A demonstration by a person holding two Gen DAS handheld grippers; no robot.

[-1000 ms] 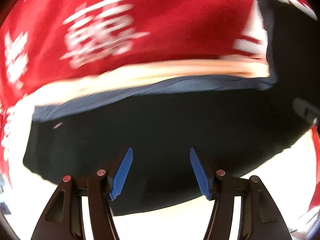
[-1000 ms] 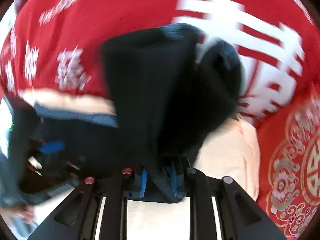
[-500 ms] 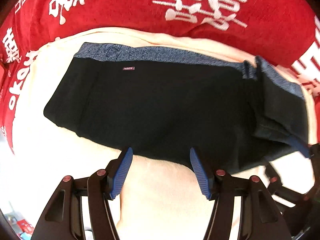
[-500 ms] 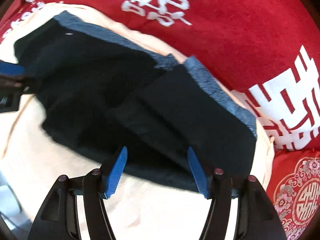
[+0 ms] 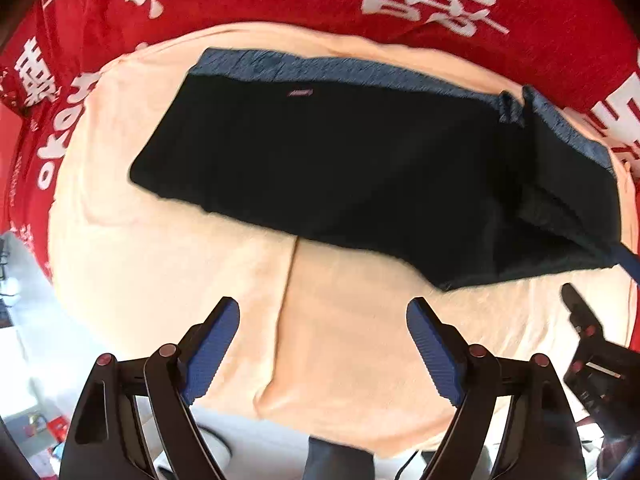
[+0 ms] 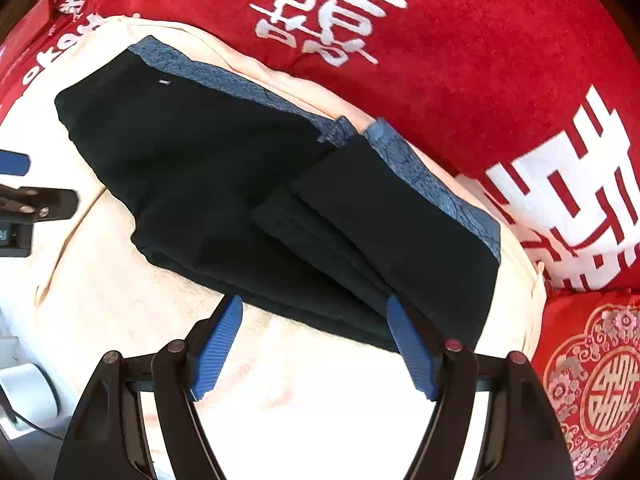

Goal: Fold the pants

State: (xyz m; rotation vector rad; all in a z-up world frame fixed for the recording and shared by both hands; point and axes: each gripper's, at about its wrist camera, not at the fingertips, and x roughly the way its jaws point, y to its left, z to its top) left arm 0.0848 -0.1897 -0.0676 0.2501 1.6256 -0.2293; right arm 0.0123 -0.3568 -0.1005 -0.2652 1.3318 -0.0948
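The black pants with a blue-grey waistband lie folded flat on a peach towel. Their right end is folded over on top. My left gripper is open and empty, above the towel and short of the pants' near edge. My right gripper is open and empty, its fingertips at the near edge of the pants. The right gripper also shows at the right edge of the left wrist view.
A red cloth with white characters lies under and behind the towel. A red embroidered cushion sits at the right. The towel's near edge drops to a white surface with small items. The left gripper shows at the left edge of the right wrist view.
My right gripper has let go of the pants' end, which now lies folded over on top. Both grippers have drawn back toward the near edge of the towel.
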